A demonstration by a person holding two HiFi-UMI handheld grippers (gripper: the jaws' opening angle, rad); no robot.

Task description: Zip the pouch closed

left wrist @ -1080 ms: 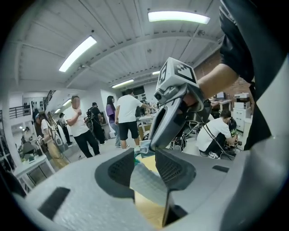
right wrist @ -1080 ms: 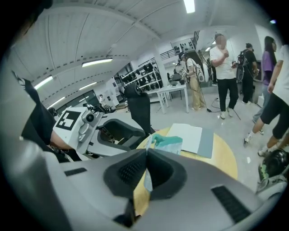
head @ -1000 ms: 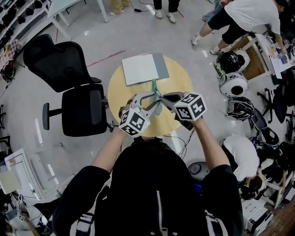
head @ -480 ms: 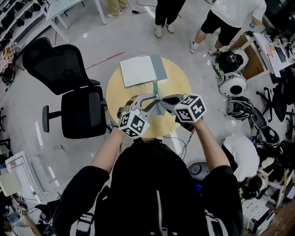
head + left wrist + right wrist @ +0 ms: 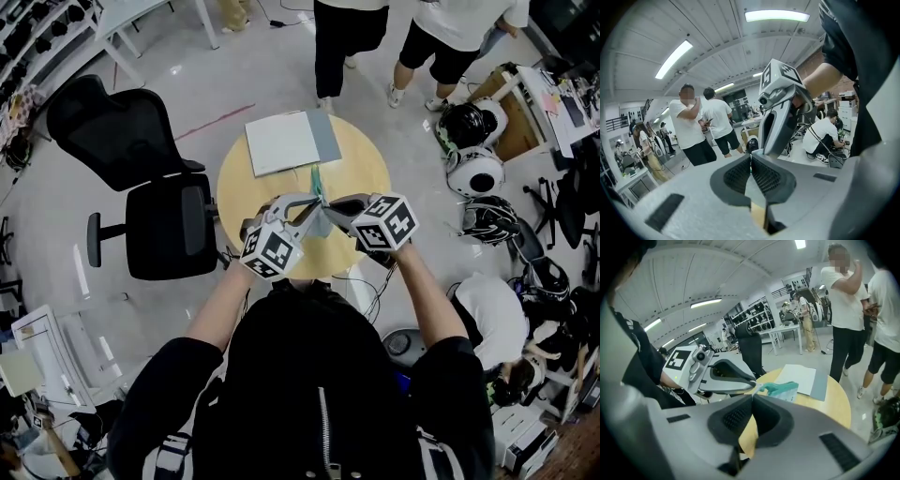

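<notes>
Nipped only thinly by closing left gripper [image 5: 751,158] jaws and clamped right gripper [image 5: 753,397] jaws, the pouch [image 5: 783,388] could be tugged loose.

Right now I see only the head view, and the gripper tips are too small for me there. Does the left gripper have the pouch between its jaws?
Observer: Yes. In the left gripper view the left gripper is closing its jaws, with the pads already pressing on what looks like a thin edge of the pouch.
Operator: And the right gripper, please?
Observer: Its own view shows the right gripper with jaws together, apparently pinching the pouch's near end.
Operator: Are both grips at the same end?
Observer: Yes. There the left tip meets the pouch just ahead of the right jaws. The teal body stretches away toward the white folder.
</notes>
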